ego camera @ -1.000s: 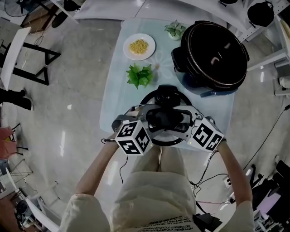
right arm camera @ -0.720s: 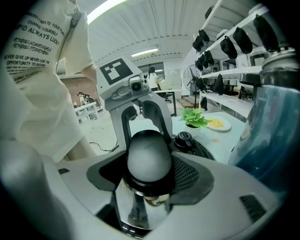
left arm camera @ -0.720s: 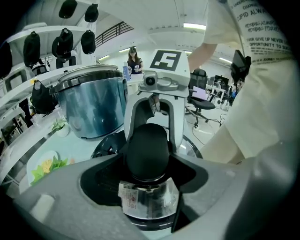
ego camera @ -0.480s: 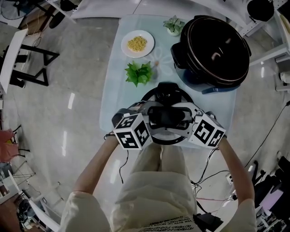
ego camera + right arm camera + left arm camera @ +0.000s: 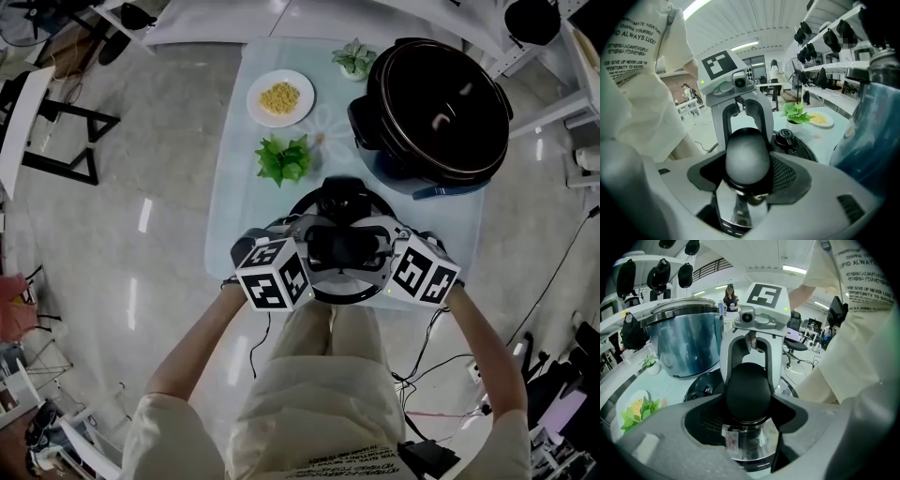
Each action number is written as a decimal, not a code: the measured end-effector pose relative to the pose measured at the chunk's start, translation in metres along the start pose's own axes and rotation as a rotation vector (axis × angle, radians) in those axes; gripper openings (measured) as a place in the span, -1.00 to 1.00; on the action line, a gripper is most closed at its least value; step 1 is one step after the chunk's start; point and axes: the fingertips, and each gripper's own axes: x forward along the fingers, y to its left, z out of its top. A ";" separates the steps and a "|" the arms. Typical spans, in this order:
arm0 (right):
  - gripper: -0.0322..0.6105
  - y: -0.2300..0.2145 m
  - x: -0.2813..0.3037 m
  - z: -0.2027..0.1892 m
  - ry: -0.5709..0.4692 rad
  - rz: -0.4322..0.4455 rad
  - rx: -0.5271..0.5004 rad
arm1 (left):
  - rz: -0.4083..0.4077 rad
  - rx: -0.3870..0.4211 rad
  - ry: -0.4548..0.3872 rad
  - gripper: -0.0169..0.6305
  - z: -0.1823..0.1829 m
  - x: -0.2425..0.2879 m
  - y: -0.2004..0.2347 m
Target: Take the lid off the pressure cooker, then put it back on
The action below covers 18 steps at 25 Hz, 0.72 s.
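The round black pressure-cooker lid [image 5: 317, 199] lies at the table's front edge. Its black handle [image 5: 342, 246] [image 5: 747, 390] [image 5: 746, 159] runs across the middle. My left gripper [image 5: 314, 246] [image 5: 747, 405] grips that handle from the left. My right gripper [image 5: 380, 248] [image 5: 746, 174] grips it from the right; its jaws have just been closing a little, with the handle between them. Each gripper faces the other across the handle. The open cooker pot [image 5: 439, 108] [image 5: 684, 341] stands at the table's back right. Whether the lid rests on the table I cannot tell.
A white plate of yellow food [image 5: 279, 97] sits at the back left of the pale table [image 5: 234, 216]. A green leafy plant [image 5: 286, 157] stands just behind the lid. A small potted plant [image 5: 354, 59] stands beside the pot. Cables lie on the floor at the right.
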 end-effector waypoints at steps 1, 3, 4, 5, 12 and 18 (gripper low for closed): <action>-0.03 0.000 0.000 -0.001 0.011 0.000 0.001 | 0.001 0.000 0.005 -0.07 0.000 0.001 0.000; -0.03 -0.001 0.001 -0.002 0.027 -0.003 0.004 | 0.004 -0.002 0.014 -0.07 -0.001 0.001 0.001; -0.03 -0.001 0.002 -0.002 0.033 -0.004 0.007 | 0.005 -0.004 0.019 -0.07 -0.002 0.002 0.001; -0.03 -0.001 0.002 -0.003 0.042 -0.004 0.010 | 0.006 -0.005 0.027 -0.07 -0.002 0.002 0.001; -0.04 0.005 0.001 -0.004 0.110 0.007 0.040 | -0.010 0.000 0.072 -0.07 -0.002 0.000 -0.005; -0.03 0.015 -0.008 0.007 0.088 -0.025 0.061 | -0.025 0.023 0.073 -0.07 0.006 -0.011 -0.014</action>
